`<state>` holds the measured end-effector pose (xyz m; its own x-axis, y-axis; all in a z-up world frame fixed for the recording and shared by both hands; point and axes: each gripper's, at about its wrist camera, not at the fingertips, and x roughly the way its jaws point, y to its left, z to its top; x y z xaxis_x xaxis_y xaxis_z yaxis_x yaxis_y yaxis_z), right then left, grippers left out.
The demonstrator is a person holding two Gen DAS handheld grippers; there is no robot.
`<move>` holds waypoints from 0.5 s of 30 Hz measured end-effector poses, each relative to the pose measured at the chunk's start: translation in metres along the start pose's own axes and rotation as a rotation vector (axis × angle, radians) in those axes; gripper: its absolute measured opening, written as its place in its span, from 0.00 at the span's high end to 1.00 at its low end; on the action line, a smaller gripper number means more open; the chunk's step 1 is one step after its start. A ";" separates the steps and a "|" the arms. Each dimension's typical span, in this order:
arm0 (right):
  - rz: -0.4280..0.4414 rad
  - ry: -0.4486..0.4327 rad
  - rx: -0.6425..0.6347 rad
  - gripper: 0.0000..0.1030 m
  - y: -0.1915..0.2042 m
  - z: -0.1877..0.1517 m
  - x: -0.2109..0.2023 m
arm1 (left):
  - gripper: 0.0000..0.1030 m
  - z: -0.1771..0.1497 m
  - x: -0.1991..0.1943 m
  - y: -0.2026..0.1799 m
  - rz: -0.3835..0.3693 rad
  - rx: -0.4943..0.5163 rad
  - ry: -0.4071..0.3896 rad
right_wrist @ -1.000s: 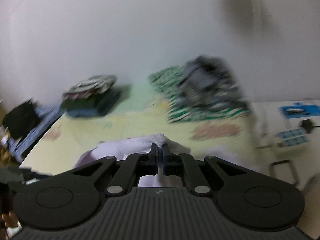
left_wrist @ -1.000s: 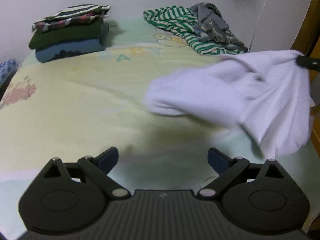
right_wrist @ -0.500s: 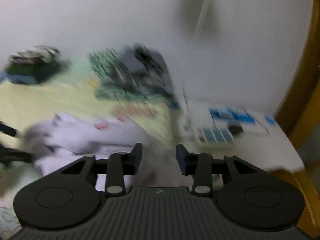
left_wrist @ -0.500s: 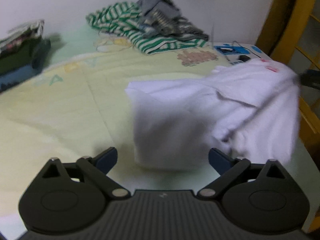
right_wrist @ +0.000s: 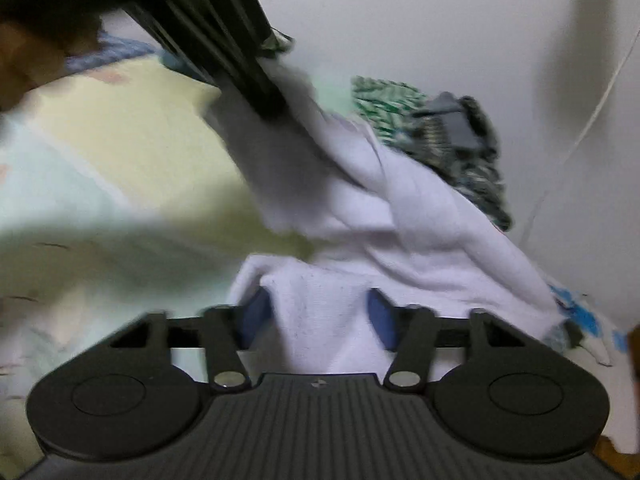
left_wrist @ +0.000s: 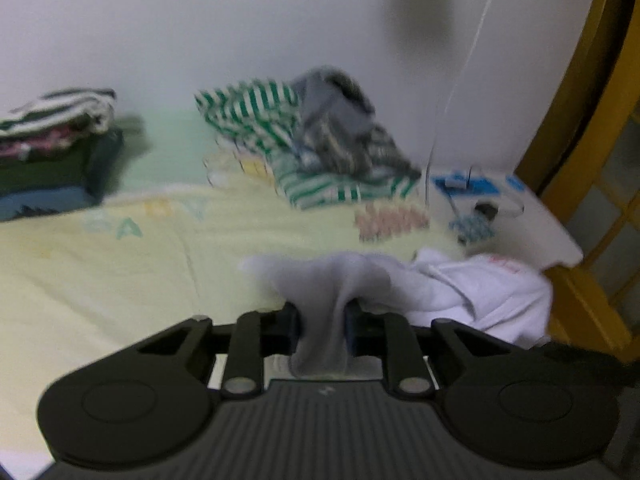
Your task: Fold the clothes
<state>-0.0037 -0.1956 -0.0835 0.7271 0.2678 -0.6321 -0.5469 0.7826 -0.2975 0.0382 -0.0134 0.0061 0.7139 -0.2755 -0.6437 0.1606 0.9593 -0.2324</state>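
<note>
left tongs (left_wrist: 322,322): closing on a bunched edge of the crumpled white cotton garment (left_wrist: 472,292) | right tongs (right_wrist: 316,318): closing, white cloth between, pads not yet pressing | advice: secure both grips, then spread it flat on the pale yellow bed sheet (left_wrist: 100,272)

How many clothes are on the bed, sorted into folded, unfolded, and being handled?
Folded, stacked: about 4, the folded stack
Unfolded in a heap: 2, green striped top, grey patterned garment
Being handled: 1, white garment
Total: about 7

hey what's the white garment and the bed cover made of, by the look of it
White garment: soft matte knit, probably cotton jersey; it drapes and creases limply. Bed cover: pale printed woven fabric, likely cotton, matte with shallow wrinkles. Blur leaves both uncertain.
</note>
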 end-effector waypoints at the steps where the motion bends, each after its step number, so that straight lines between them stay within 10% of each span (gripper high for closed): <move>1: 0.027 -0.009 0.054 0.95 -0.010 0.003 -0.003 | 0.84 0.002 -0.010 0.003 0.004 -0.013 -0.020; 15: 0.155 -0.469 0.515 0.96 -0.130 0.085 -0.139 | 0.91 0.031 -0.169 0.068 0.145 -0.129 -0.349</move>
<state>0.0012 -0.2871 0.1038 0.8218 0.5207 -0.2311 -0.4773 0.8508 0.2198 -0.0507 0.1000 0.1219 0.9150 -0.0791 -0.3956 -0.0296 0.9647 -0.2616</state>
